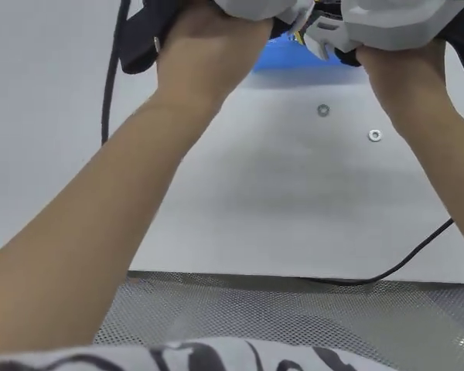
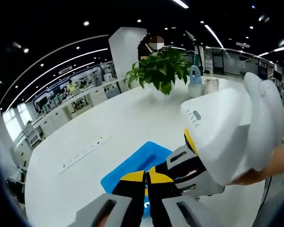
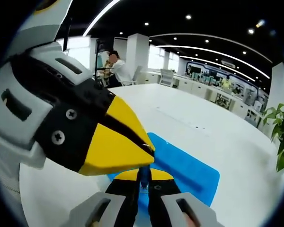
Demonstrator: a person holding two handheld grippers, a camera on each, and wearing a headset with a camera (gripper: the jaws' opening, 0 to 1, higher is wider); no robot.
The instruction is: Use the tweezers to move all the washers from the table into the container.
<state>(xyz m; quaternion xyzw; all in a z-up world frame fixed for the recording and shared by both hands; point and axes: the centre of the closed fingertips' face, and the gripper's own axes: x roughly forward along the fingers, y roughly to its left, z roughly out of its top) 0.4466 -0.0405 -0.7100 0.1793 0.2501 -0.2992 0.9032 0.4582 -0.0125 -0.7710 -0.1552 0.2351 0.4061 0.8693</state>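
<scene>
Two small metal washers lie on the white table, one (image 1: 323, 110) nearer the middle and one (image 1: 375, 135) to its right. A blue container (image 1: 294, 56) sits beyond them, under both hands at the top of the head view. My left gripper (image 2: 147, 176) is shut above the blue container (image 2: 132, 166); nothing shows between its jaws. The right gripper's white housing (image 2: 227, 132) crowds in from the right. My right gripper (image 3: 143, 174) is shut on a thin dark piece, seemingly the tweezers (image 3: 144, 178), over the blue container (image 3: 191, 172). The left gripper's yellow jaw tip (image 3: 116, 146) looms from the left.
A black cable (image 1: 406, 259) trails across the table's near right, and another cable (image 1: 112, 69) hangs at the left. A grey mesh surface (image 1: 294, 317) runs along the near edge. A potted plant (image 2: 161, 71) and a person stand far back.
</scene>
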